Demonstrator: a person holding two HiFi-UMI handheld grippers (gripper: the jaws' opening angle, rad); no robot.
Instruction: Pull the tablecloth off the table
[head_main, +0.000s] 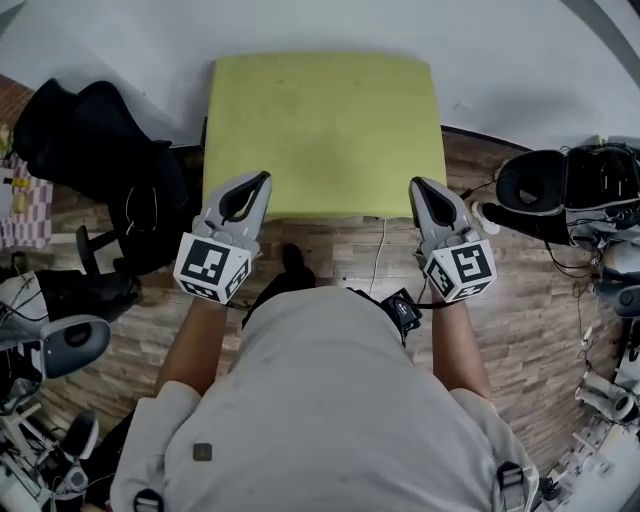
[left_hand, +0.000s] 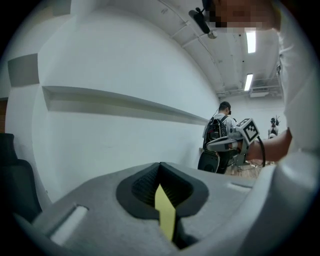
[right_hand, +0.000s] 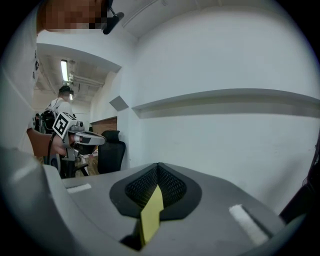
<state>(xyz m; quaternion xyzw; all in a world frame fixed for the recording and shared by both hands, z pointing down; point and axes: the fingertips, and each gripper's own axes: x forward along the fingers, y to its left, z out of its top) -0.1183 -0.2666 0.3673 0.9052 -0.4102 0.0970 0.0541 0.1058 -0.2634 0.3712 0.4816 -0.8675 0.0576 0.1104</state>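
Note:
A yellow-green tablecloth (head_main: 325, 130) is stretched out flat in front of me, its far edge against the white wall. My left gripper (head_main: 262, 180) is shut on the cloth's near left corner, and a strip of the cloth (left_hand: 165, 215) shows pinched between its jaws. My right gripper (head_main: 415, 185) is shut on the near right corner, where a yellow strip of the cloth (right_hand: 151, 212) sticks out of the closed jaws. Both grippers point away from me and are held level. The table beneath is hidden by the cloth.
A black office chair (head_main: 110, 170) stands left of the cloth. Robot parts and cables (head_main: 575, 195) lie on the wooden floor at the right. More grey equipment (head_main: 60, 340) sits at the lower left. A person with a backpack (left_hand: 220, 132) stands in the background.

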